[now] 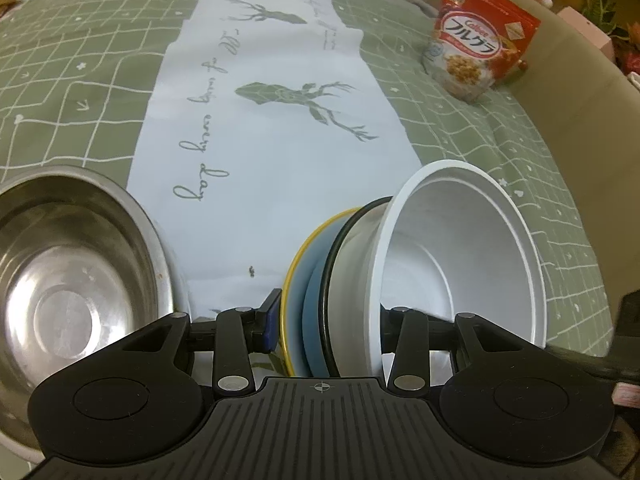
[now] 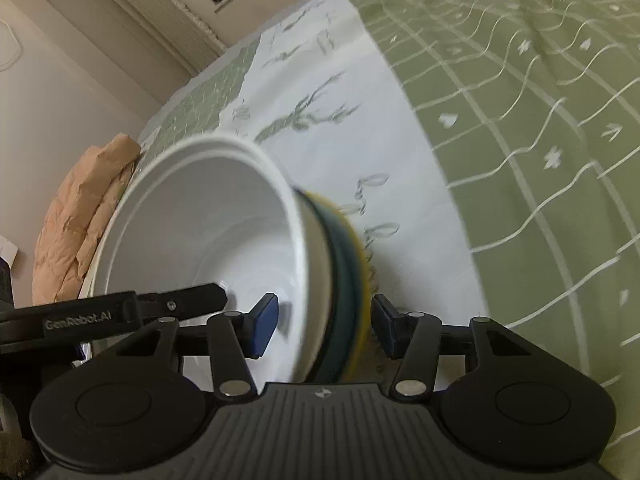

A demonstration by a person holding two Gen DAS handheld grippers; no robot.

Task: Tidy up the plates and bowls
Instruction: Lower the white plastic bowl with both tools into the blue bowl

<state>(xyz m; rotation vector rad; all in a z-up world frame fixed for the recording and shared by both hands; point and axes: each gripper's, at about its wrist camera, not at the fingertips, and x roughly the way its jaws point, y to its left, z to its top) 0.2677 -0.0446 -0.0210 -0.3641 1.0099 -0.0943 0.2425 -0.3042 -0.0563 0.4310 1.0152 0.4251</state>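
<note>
A nested stack of dishes stands on edge between both grippers. It holds a white bowl [image 1: 460, 256], a dark-rimmed white dish [image 1: 352, 264] and a yellow-rimmed blue plate [image 1: 300, 280]. My left gripper [image 1: 326, 320] is shut on the stack's rim, one finger outside the yellow plate, the other inside the white bowl. My right gripper [image 2: 324, 320] is shut on the same stack from the other side; there the white bowl [image 2: 200, 232] and the yellow plate [image 2: 358, 240] show blurred. A steel bowl [image 1: 68, 280] sits on the table to the left.
A white runner with deer prints [image 1: 260, 100] lies over a green grid tablecloth [image 1: 80, 80]. A red cereal bag [image 1: 480, 36] stands at the far right. A tan paper bag [image 2: 80, 216] lies beyond the table's edge by the wall.
</note>
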